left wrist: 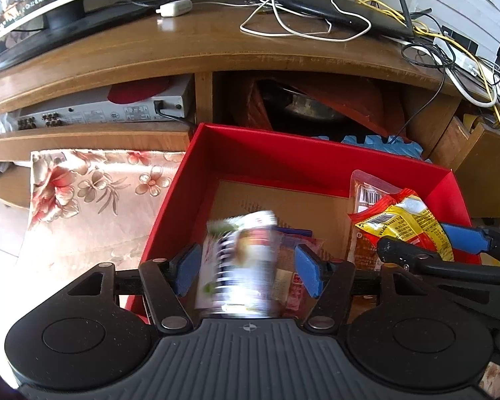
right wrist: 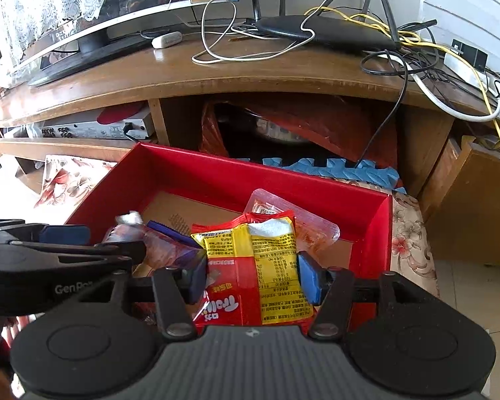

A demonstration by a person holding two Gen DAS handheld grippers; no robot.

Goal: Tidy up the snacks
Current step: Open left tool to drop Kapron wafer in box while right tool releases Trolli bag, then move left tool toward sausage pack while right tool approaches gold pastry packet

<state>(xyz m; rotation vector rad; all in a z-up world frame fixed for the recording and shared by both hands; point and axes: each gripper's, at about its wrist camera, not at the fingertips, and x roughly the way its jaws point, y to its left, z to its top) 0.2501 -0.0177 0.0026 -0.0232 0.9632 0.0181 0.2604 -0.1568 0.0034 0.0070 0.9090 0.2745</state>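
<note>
A red box [left wrist: 283,156] with a cardboard floor stands open on a floral cloth. My left gripper [left wrist: 246,270] hovers over its near left part, jaws open. A blurred white and dark snack pack [left wrist: 240,260] is between the pads with a gap on its right side. My right gripper [right wrist: 251,276] is shut on a red and yellow snack packet [right wrist: 266,260], both blue pads against its edges. Under that packet lies a clear vacuum pack [right wrist: 316,230] in the box [right wrist: 216,173]. A pink and purple packet [right wrist: 170,243] lies beside it.
Behind the box is a wooden TV stand [left wrist: 183,50] with a screen, a black router [left wrist: 333,10] and tangled cables. Its shelves hold a silver device [left wrist: 100,113] and a red bag. The floral cloth [left wrist: 83,200] spreads left; blue foam mat [right wrist: 350,170] lies behind the box.
</note>
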